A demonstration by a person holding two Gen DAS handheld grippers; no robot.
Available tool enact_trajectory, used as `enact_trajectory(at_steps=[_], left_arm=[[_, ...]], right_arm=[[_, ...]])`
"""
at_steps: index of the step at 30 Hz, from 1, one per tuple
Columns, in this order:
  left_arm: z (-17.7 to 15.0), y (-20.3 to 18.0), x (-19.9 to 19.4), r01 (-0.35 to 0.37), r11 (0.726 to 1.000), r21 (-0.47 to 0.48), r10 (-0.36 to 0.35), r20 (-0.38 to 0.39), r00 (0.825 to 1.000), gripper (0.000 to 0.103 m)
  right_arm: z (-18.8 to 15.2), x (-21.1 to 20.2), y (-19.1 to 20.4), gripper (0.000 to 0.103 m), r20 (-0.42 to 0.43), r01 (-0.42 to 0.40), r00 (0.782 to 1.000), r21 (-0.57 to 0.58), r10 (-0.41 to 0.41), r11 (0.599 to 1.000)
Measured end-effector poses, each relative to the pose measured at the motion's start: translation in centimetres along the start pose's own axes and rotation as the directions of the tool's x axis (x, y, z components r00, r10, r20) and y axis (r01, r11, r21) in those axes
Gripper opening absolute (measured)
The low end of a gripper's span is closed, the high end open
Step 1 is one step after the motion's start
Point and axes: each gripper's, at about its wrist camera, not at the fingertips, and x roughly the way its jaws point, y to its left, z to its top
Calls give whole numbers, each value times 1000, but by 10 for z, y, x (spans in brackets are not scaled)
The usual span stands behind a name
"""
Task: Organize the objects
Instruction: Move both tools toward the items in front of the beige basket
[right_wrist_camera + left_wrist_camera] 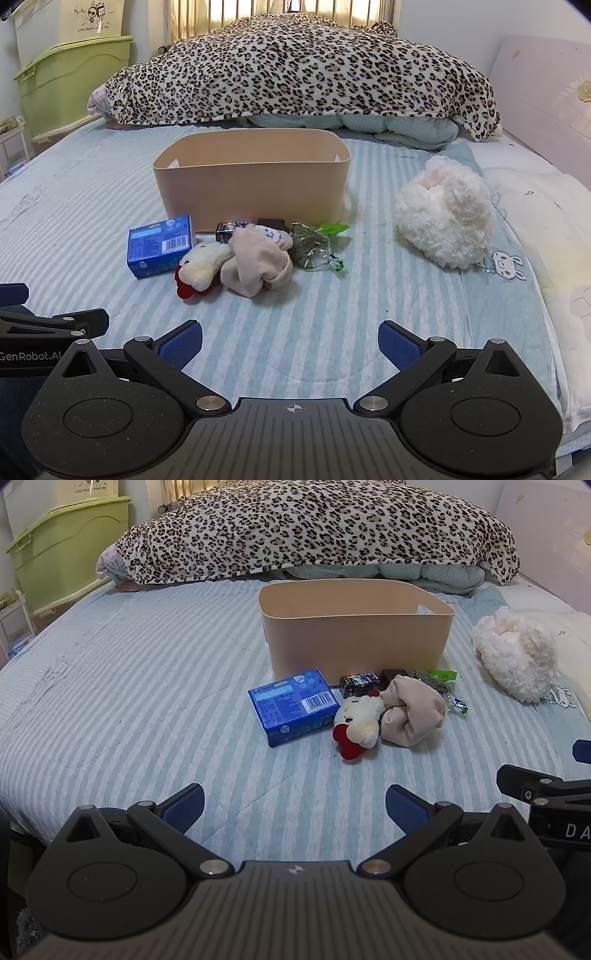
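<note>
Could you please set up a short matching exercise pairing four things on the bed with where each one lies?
Things:
1. blue box
2. beige bin
3. fluffy white plush
4. small stuffed toy

Places:
A. alone, far to the right of the other items
B. between the blue box and the crumpled beige cloth
C. leftmost in the row of small items
D. behind the row of small items, in front of the leopard-print blanket

Pairs: 1-C, 2-D, 3-A, 4-B
</note>
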Motion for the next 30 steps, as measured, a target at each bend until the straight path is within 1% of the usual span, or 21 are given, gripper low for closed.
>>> enact_trajectory(at_steps=[20,30], left_arm=[[0,0,2,6,1000,-3,-6,-3,1000,103],[5,7,9,2,1000,-16,-2,-13,1000,103]], right_arm=[[1,2,0,103,2,6,1000,4,-6,1000],[8,14,-1,102,-15,-21,1000,18,21,1000]])
